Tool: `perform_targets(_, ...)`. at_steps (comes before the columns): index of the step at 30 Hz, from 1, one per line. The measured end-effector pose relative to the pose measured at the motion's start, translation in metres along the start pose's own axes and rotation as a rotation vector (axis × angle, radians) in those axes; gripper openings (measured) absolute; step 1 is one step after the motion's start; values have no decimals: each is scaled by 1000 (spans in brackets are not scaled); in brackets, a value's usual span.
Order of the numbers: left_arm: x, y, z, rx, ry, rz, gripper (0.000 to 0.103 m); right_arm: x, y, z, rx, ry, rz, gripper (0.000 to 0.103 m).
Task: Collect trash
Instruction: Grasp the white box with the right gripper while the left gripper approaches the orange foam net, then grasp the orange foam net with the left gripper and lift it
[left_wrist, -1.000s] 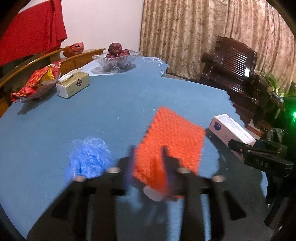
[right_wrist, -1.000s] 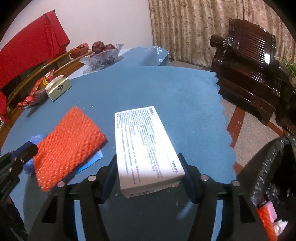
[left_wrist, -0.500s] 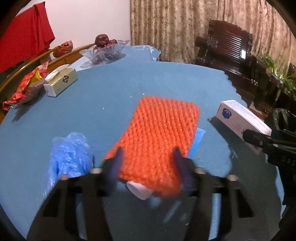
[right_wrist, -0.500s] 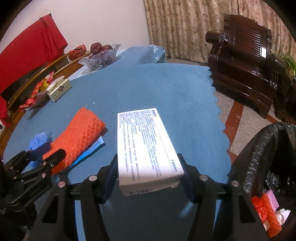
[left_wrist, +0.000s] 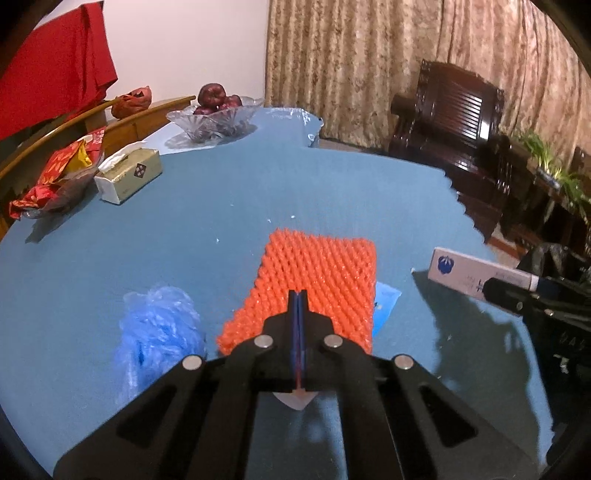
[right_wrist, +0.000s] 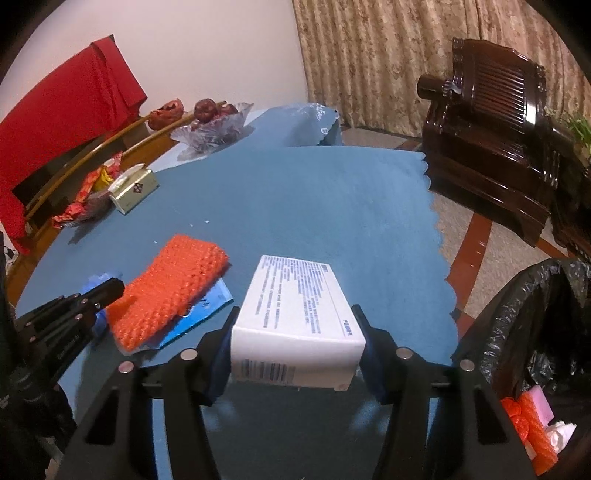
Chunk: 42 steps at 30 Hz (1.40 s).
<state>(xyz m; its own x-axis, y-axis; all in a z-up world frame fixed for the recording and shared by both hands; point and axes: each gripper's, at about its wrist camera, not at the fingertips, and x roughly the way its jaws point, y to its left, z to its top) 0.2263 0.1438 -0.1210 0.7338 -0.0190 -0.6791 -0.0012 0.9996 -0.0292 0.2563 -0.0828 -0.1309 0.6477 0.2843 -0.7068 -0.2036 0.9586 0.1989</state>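
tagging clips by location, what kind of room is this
Most likely a home living or dining room: a blue-clothed table with a glass fruit bowl, a carved dark wood armchair, and patterned curtains across the back wall.

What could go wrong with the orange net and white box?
The left tongs have just closed at the edge of the orange net; I cannot tell they caught it, so it may slip. The right tongs hold the white box by its near end; it could tip before reaching the black bin bag.
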Motion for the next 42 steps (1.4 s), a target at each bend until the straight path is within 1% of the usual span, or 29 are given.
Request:
perform_targets(3,-9,2,-2,-21,1,-18,0,-4,4,-3,-3,0,10,57)
perform_targets(7,-9,1,-10,-29,33,-43,1,-1,9,-14,-19,24,10,57)
perform_targets(8,-6,0,-13,-27,42,-47,6,1,10,-16,-23,33,10,57)
perform_targets(9,-5,0,-14,-26,48,-49,22,5,11,-19,-24,47,10,57)
perform_targets(10,-4,0,-15,-29,54,-48,32,6,11,-21,-23,53,11,57)
perform_targets(11,-3,0,-15,-34,53,-50,45,8,11,-23,-23,57,11,57)
perform_targets(12,-1,1,-14,-33,52,-55,49,10,12,-24,-24,63,10,57)
perform_targets(15,8,-2,-11,2,68,-56,55,15,10,-27,-15,77,7,57)
perform_targets(20,26,-7,-12,56,111,-48,56,17,8,-26,-11,81,8,57)
perform_targets(22,30,-9,-15,73,119,-48,54,17,8,-26,-11,79,9,57)
perform_targets(24,30,-9,-16,79,106,-43,46,18,8,-26,-13,75,11,57)
perform_targets(25,30,-8,-17,72,102,-45,43,19,9,-26,-14,74,12,57)
perform_targets(27,27,-3,-16,47,91,-55,35,21,10,-27,-14,75,12,57)
perform_targets(28,26,-1,-16,40,85,-60,33,22,10,-27,-15,78,12,60)
perform_targets(30,24,1,-15,41,73,-59,26,24,12,-27,-15,81,13,67)
perform_targets(31,24,1,-14,39,70,-62,25,25,13,-27,-16,81,12,72)
perform_targets(32,23,2,-13,32,67,-66,22,26,15,-27,-21,81,10,74)
perform_targets(34,19,6,-10,4,53,-75,12,28,17,-27,-32,81,-2,78)
perform_targets(37,10,9,-5,-29,24,-83,12,32,16,-27,-31,88,-11,79)
perform_targets(39,1,10,-2,-35,-2,-86,12,34,16,-26,-35,95,-15,76)
perform_targets(40,-3,11,0,-39,-11,-87,12,35,16,-26,-36,104,-15,63)
perform_targets(41,-5,11,1,-43,-17,-89,12,36,15,-26,-34,111,-16,55)
perform_targets(42,-9,12,3,-49,-20,-93,12,35,15,-26,-30,111,-15,55)
